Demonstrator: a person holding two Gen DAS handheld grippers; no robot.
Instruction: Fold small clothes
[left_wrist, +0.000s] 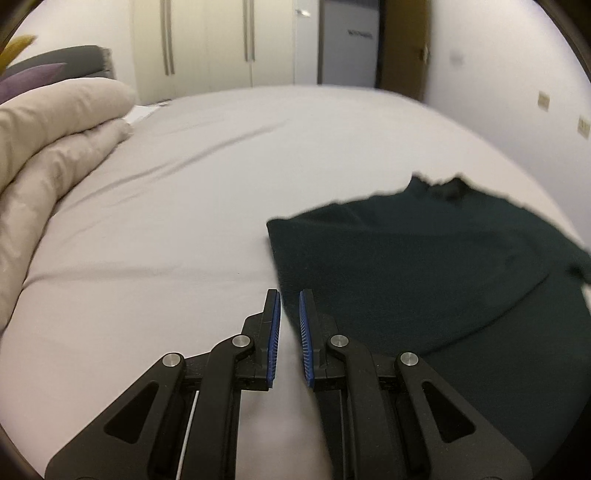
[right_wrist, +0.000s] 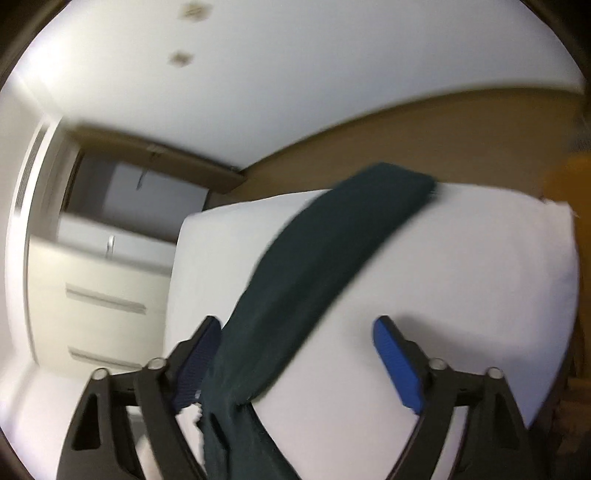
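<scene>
A dark green garment (left_wrist: 424, 266) lies spread on the white bed sheet (left_wrist: 177, 229), to the right in the left wrist view. My left gripper (left_wrist: 290, 299) hovers at the garment's near left edge with a narrow gap between its blue pads, holding nothing. In the right wrist view the same garment (right_wrist: 314, 266) drapes as a long strip across the bed (right_wrist: 461, 277) and runs down between the fingers. My right gripper (right_wrist: 297, 328) is wide open; the cloth rests against its left pad (right_wrist: 201, 350) but is not pinched.
A rolled beige duvet (left_wrist: 48, 147) lies along the bed's left side, with purple and grey pillows (left_wrist: 33, 79) behind it. Cream wardrobe doors (left_wrist: 207, 44) and a doorway stand beyond the bed. The right wrist view is tilted and shows wall, wardrobe (right_wrist: 96, 288) and brown floor.
</scene>
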